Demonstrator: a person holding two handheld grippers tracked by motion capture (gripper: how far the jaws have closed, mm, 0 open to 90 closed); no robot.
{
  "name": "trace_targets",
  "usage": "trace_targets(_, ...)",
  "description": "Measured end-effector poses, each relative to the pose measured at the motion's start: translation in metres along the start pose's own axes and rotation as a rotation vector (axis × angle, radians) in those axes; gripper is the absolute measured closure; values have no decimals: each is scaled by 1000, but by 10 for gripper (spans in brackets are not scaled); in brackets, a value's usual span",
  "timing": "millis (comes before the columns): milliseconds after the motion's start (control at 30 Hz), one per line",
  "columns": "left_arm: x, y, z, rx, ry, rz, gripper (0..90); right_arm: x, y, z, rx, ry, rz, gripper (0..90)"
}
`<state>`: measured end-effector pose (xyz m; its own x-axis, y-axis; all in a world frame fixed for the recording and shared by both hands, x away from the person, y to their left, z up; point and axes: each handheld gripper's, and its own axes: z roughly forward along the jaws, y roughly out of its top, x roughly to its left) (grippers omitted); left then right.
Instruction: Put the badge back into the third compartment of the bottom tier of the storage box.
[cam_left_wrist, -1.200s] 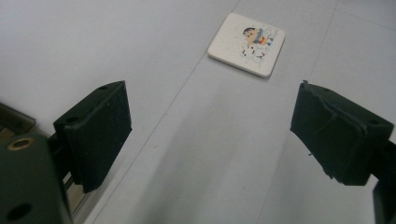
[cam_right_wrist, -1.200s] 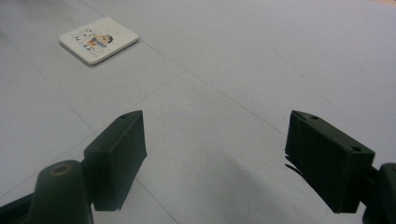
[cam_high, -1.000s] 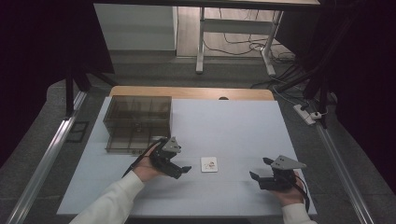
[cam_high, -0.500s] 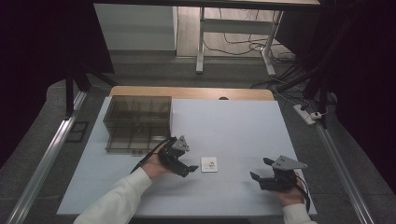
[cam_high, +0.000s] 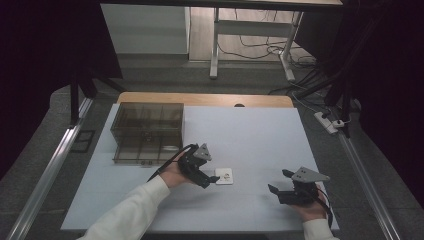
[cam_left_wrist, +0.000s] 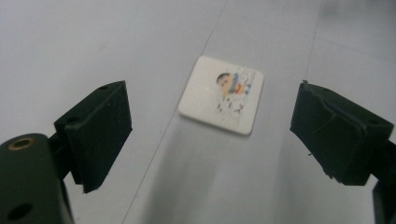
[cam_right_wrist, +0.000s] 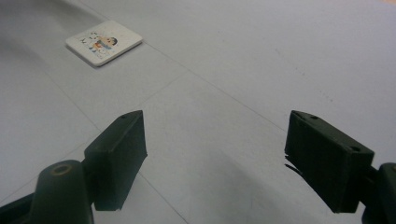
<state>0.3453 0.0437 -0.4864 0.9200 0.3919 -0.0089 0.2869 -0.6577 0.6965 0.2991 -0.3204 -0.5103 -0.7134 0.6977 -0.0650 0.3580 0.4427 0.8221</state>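
A small white square tile (cam_high: 224, 176) with a cartoon figure printed on it lies flat on the white table (cam_high: 250, 135). My left gripper (cam_high: 212, 181) hovers just left of it, jaws wide open; in the left gripper view the tile (cam_left_wrist: 222, 94) lies ahead between the two black pads (cam_left_wrist: 95, 130), untouched. My right gripper (cam_high: 275, 191) rests open near the table's front right, with nothing between its pads (cam_right_wrist: 119, 154). The tile (cam_right_wrist: 103, 42) lies far off at the upper left of the right gripper view.
A smoky transparent compartment box (cam_high: 147, 132) stands at the back left of the table. A wooden strip (cam_high: 205, 99) runs along the far edge. Metal rails (cam_high: 47, 175) flank both sides, and cables lie on the floor beyond.
My left gripper has moved right, closing in on the tile until its open jaws straddle the tile's near side. The right gripper has stayed put.
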Motion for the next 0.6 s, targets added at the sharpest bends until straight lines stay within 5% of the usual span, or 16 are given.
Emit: trace_targets(600, 2, 21, 32, 66, -43, 47, 128, 0, -1, 0, 5, 11, 0, 204)
